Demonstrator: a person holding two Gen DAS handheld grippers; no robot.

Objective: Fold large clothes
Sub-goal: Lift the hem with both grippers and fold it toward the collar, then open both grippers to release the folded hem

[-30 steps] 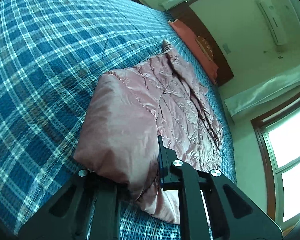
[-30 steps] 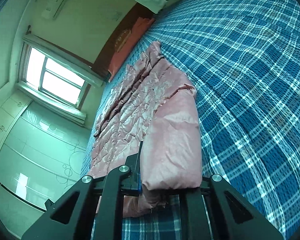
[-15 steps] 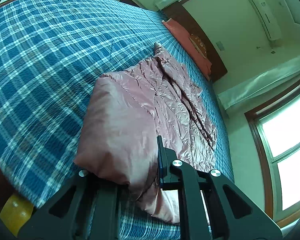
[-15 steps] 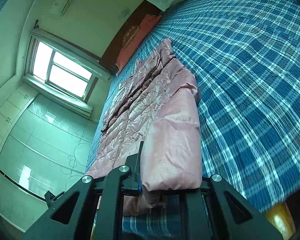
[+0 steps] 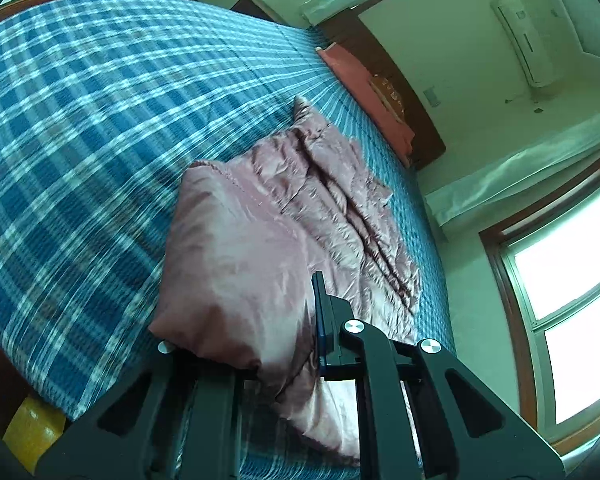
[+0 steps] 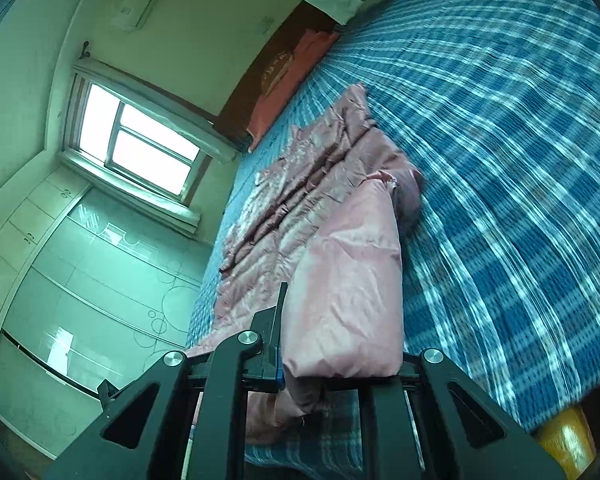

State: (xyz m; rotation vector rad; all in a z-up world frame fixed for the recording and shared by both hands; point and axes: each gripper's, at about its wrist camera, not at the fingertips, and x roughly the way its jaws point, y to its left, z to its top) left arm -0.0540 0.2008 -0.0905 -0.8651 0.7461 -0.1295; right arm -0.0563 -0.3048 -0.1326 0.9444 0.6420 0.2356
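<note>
In the left wrist view, the left hand-held gripper [image 5: 284, 320] pinches a fold of a pink satin quilted garment [image 5: 300, 216]. The fabric bulges up between the black fingers [image 5: 324, 312] and hides the left one almost wholly. The near end of the garment is lifted in a smooth puffed roll, while the rest trails away, wrinkled, along the right-hand part of a bed covered in a blue plaid bedspread [image 5: 80, 128]. Beyond the garment lies an orange-red pillow [image 5: 364, 92] against a dark wooden headboard [image 5: 396, 96]. An air conditioner [image 5: 524, 40] hangs on the wall, and a window [image 5: 572, 296] glows at the right.

In the right wrist view, the right hand-held gripper [image 6: 340, 344] is pressed together on the same pink garment [image 6: 340, 248], whose smooth folded edge swells over the jaws. The rest stretches toward the pillow [image 6: 288, 84] along the left edge of the bedspread [image 6: 500, 140]. At the left stand a window [image 6: 140, 144] and pale wardrobe doors [image 6: 80, 300].
</note>
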